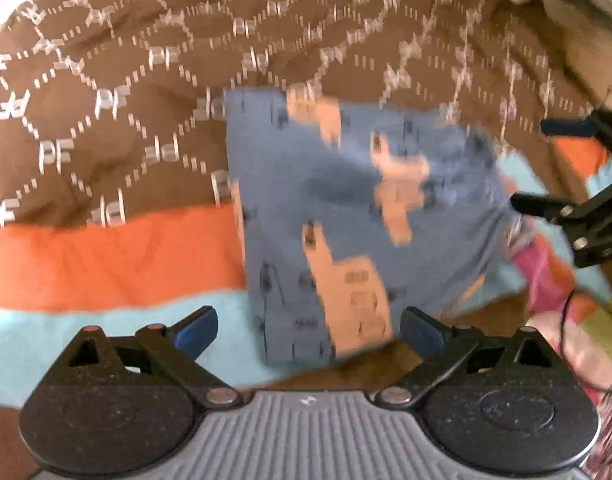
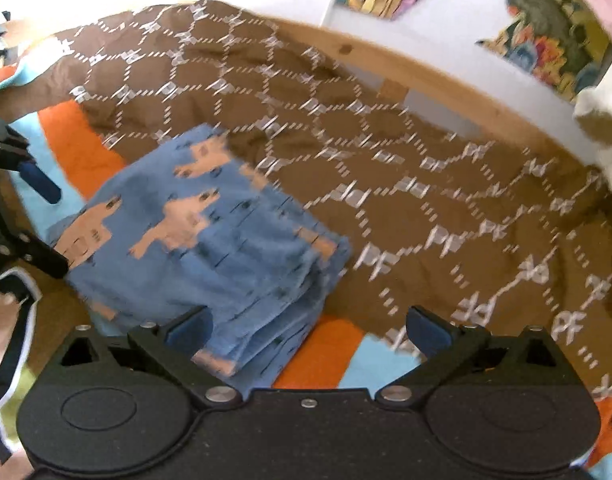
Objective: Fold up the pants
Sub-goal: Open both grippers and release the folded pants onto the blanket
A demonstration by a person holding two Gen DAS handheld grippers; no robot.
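Lying folded on the bedspread (image 2: 386, 168), the pants (image 2: 209, 240) sit just ahead of each gaping, empty hand-held gripper (image 2: 308, 330).

One folded pants (image 2: 209, 248), two hand-held grippers, left (image 1: 310, 330), right (image 2: 306, 330), one brown blanket (image 2: 386, 168)

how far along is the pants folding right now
Done, as it looks: the blue pants lie as a compact stack of layers on the brown blanket. In hand: nothing; the left gripper and right gripper are both open and empty. Left: at most squaring the slightly uneven edges.
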